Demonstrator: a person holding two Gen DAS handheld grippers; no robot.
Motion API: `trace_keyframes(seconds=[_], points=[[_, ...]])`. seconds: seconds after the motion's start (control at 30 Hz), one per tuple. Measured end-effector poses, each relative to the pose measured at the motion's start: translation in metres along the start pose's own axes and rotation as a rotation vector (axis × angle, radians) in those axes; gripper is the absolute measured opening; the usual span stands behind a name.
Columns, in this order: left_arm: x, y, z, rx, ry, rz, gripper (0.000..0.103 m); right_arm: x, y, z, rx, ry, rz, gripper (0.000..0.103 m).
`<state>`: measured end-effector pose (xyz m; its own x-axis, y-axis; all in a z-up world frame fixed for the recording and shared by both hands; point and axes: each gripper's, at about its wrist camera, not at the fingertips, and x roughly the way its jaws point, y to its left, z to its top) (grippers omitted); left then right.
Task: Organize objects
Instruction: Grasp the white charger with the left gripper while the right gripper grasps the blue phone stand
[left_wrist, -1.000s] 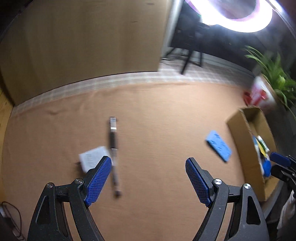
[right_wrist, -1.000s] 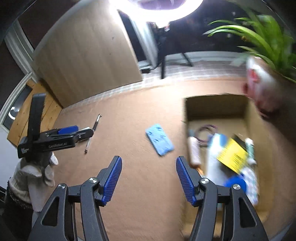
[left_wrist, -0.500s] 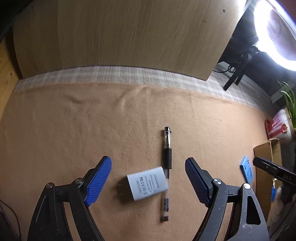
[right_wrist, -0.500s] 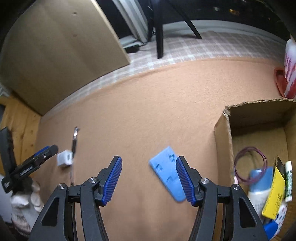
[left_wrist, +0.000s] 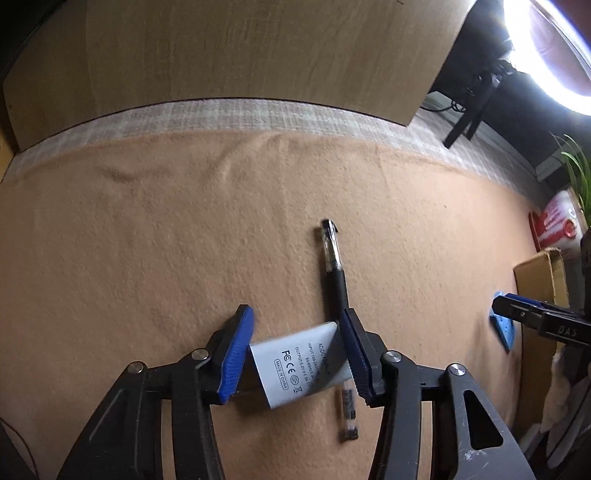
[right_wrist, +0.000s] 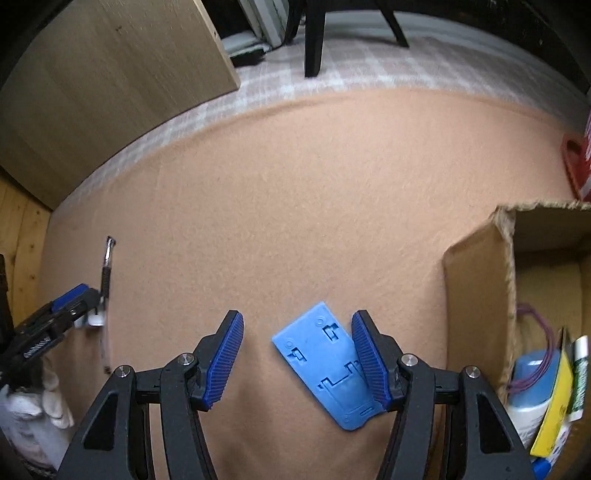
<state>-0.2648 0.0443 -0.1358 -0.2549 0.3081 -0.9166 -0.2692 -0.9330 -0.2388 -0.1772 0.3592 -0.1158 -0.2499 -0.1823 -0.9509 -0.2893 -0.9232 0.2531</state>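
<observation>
My left gripper (left_wrist: 295, 350) has its blue pads against both sides of a white power adapter (left_wrist: 301, 363) lying on the tan cloth. A black pen (left_wrist: 334, 280) lies just beside and under the right pad. My right gripper (right_wrist: 297, 360) is open and straddles a flat blue plastic piece (right_wrist: 327, 363) on the cloth; its right pad touches the piece, and a gap separates the left pad from it. The blue piece also shows in the left wrist view (left_wrist: 504, 330). The pen (right_wrist: 105, 273) and adapter (right_wrist: 95, 319) show at the left of the right wrist view.
An open cardboard box (right_wrist: 480, 295) stands right of the blue piece, holding a purple cord, a blue-capped bottle, a yellow packet and a white tube. A wooden board (left_wrist: 229, 55) leans behind the cloth. A red and white object (left_wrist: 554, 229) sits at far right.
My left gripper came down and closed its jaws onto the white adapter. My right gripper dropped lower and moved over the blue piece, which now lies between its pads.
</observation>
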Motion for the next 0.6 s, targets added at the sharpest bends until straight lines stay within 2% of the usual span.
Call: trace_keyframes(seconds=[0.17, 0.37, 0.6], points=[[-0.001, -0.008, -0.013, 0.036, -0.008, -0.01, 0.052, -0.001, 0.011, -0.018, -0.042, 0.018, 0.009, 0.057], [-0.006, -0.022, -0.043, 0.065, -0.019, -0.03, 0.052, -0.006, 0.019, -0.05, -0.09, 0.013, 0.016, 0.058], [-0.017, -0.048, -0.094, 0.115, -0.021, -0.055, 0.052, -0.014, 0.012, -0.085, -0.044, 0.03, 0.118, 0.058]])
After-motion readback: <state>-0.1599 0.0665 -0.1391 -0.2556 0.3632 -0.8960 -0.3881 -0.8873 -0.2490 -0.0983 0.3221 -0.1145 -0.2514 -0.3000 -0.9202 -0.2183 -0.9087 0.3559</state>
